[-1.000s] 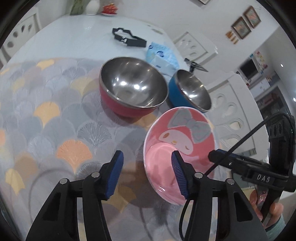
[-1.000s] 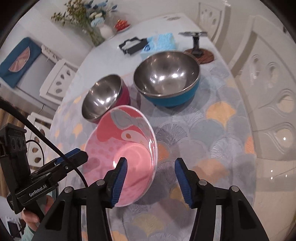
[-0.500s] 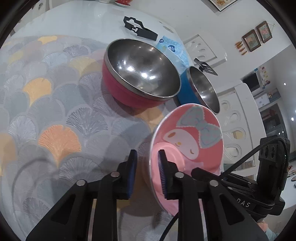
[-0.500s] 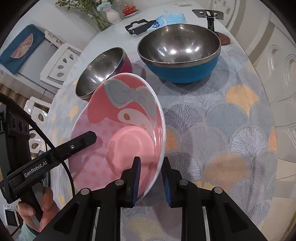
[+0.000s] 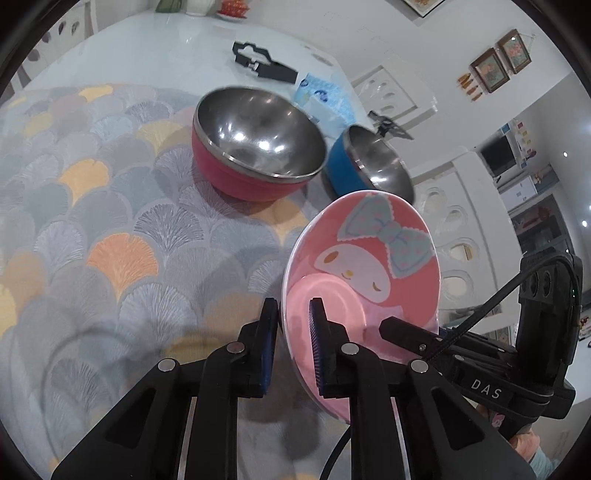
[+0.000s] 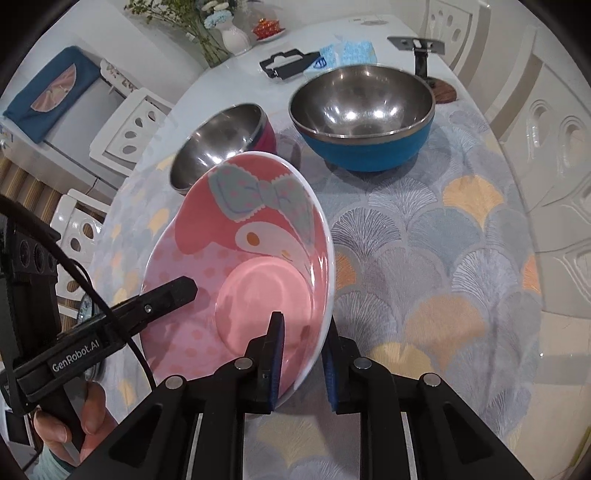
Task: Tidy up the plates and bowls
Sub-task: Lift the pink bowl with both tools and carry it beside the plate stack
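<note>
A pink cartoon plate [image 5: 369, 266] [image 6: 251, 254] is held tilted above the patterned tablecloth. My left gripper [image 5: 293, 336] is shut on its left rim, and my right gripper [image 6: 303, 354] is shut on its right rim. A red steel-lined bowl [image 5: 258, 140] [image 6: 221, 144] and a blue steel-lined bowl [image 5: 369, 166] [image 6: 362, 114] stand side by side on the cloth beyond the plate. Each gripper shows in the other's view, the right one [image 5: 406, 328] and the left one [image 6: 177, 291] at opposite rims.
A black plastic frame [image 5: 264, 64], a blue tissue pack [image 5: 325, 99] and a phone stand [image 6: 421, 48] lie behind the bowls. A vase [image 6: 234, 37] and a red dish [image 6: 267, 27] stand at the far table edge. White chairs [image 6: 125, 125] surround the table.
Both grippers closed on the plate's opposite rims within the last second. The plate has since lifted and tilted more upright above the cloth.
</note>
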Available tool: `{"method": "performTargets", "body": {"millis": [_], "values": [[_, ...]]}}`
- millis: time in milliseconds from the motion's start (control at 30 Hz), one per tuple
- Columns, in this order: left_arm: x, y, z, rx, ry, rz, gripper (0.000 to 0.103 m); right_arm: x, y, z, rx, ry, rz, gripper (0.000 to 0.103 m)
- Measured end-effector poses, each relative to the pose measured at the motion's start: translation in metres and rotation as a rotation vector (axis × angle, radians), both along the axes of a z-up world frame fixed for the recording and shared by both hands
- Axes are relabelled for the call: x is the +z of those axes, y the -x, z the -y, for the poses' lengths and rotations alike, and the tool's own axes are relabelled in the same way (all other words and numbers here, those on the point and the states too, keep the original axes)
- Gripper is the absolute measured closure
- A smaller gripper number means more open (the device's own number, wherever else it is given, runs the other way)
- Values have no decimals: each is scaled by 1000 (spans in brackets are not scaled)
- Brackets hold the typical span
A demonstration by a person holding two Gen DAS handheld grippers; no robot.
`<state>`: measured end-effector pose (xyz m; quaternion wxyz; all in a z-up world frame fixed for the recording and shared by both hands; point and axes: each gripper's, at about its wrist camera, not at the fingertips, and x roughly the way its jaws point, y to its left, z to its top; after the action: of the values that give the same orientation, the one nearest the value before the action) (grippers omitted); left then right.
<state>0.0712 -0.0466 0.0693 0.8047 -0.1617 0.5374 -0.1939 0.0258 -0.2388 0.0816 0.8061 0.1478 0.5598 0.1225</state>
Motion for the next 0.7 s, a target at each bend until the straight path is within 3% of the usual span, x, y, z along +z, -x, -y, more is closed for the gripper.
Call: {"method": "performTargets", "body": {"millis": [233, 367, 533, 700], "values": [[50, 28, -19, -14, 21, 76, 90, 53, 31, -14, -33, 20, 95, 84], [68, 47, -40, -34, -10, 87, 90, 71, 54, -37, -63, 1, 109, 83], [57, 72, -64, -65, -78, 53, 90, 61, 79, -71, -71, -14, 66, 83], [21, 92, -85, -71, -64, -34, 90, 28, 105, -100, -87, -13, -23, 83]]}}
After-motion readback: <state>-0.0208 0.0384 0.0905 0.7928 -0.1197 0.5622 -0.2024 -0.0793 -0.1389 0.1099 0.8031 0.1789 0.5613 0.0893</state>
